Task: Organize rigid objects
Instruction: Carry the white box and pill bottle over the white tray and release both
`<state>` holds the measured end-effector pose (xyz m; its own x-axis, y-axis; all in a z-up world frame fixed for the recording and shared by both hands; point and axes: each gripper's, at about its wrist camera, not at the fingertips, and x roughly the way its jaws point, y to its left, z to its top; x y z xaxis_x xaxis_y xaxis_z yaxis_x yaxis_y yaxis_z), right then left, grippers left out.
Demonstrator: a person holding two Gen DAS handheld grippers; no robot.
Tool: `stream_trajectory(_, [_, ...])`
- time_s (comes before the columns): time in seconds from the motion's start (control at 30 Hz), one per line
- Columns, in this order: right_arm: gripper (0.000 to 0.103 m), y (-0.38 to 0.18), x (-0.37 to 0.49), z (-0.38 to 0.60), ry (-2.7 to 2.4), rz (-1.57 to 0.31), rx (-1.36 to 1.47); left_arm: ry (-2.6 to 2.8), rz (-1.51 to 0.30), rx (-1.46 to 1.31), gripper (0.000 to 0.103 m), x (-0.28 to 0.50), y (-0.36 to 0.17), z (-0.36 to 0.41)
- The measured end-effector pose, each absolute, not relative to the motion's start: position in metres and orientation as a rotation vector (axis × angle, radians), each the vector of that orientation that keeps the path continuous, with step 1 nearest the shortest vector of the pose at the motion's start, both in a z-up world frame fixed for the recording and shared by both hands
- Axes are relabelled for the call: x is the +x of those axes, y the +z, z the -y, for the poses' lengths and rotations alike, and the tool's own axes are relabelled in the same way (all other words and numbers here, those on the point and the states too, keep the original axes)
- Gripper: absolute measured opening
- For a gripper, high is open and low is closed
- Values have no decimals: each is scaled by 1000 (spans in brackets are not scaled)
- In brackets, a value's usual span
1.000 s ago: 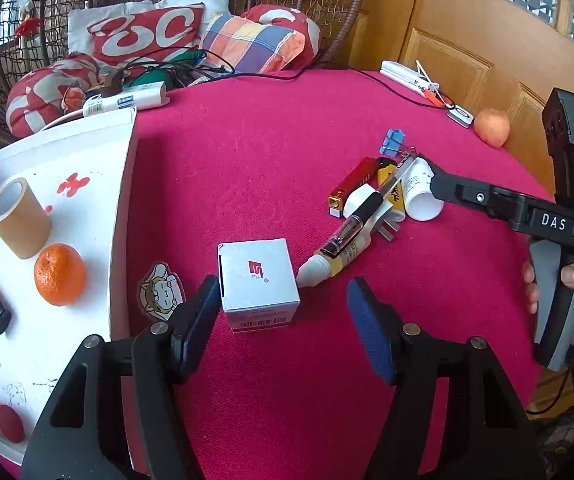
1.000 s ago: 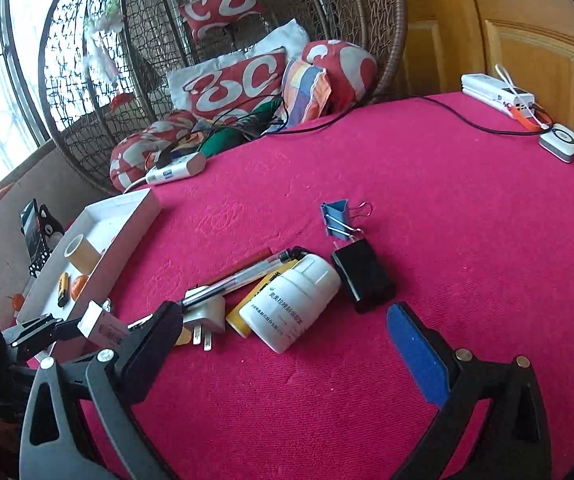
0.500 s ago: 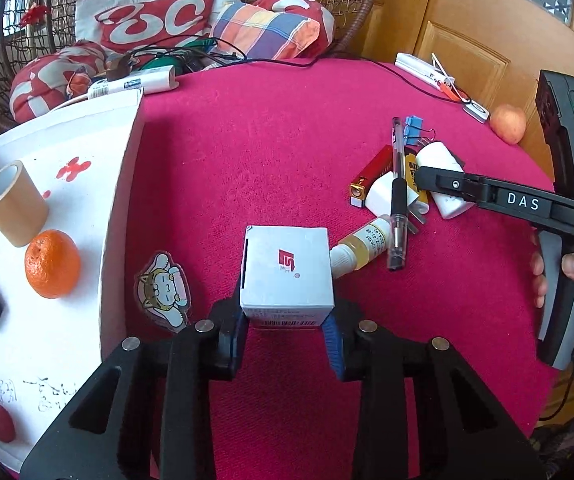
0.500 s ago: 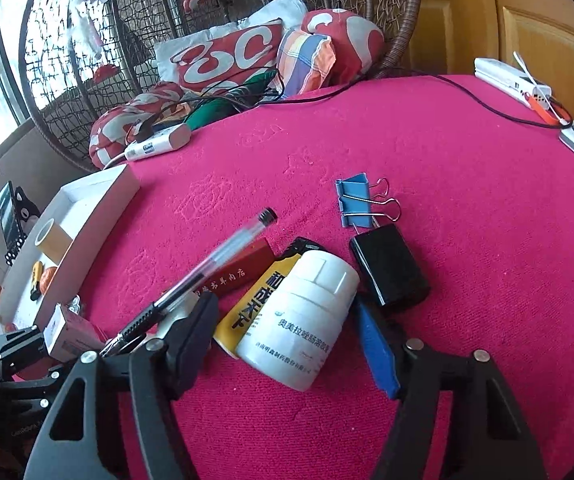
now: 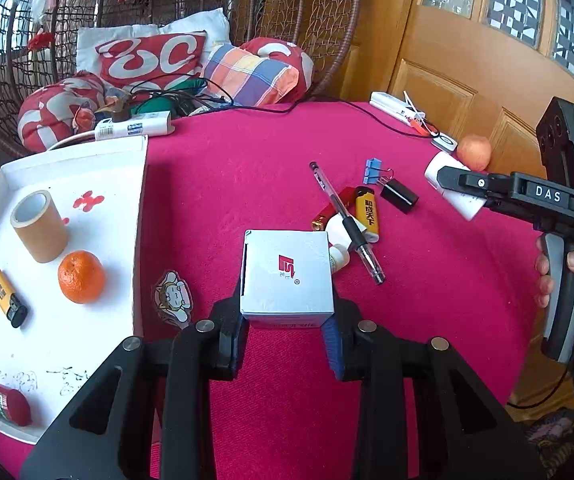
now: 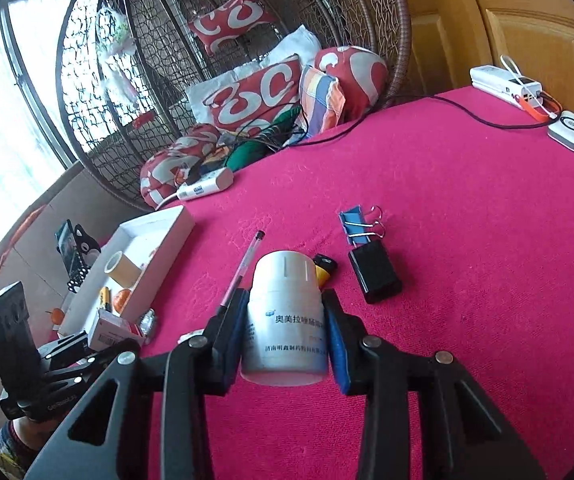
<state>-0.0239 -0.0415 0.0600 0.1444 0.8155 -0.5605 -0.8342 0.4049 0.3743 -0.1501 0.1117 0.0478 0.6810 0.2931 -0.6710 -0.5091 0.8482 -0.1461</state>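
On the pink worktop (image 5: 247, 184) both tongs are loaded right now. The left tongs (image 5: 287, 334) are clamped on the small white box (image 5: 287, 276), just right of the white tray (image 5: 99, 152). The right tongs (image 6: 285, 340) have just closed and now pinch the white pill bottle (image 6: 285, 320) above the clutter. The tray already holds a tape roll (image 5: 39, 226), an orange (image 5: 81, 277), a yellow lighter (image 5: 6, 296) and a red cylinder (image 5: 5, 402). Still loose on the cloth: pen (image 5: 345, 220), another yellow lighter (image 5: 367, 212), blue binder clip (image 5: 374, 170), black clip (image 5: 399, 196). I'd say roughly halfway, with those leftovers still to go.
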Motion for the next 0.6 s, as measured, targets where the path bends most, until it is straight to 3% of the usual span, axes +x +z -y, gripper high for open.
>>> stream_trajectory(0.27, [36, 91, -40, 35, 1200, -841, -19, 525, -757, -377, 31, -170, 73, -118])
stream_trajectory(0.6, [36, 105, -64, 6, 1294, -840, -82, 604, -662, -445, 31, -208, 94, -143])
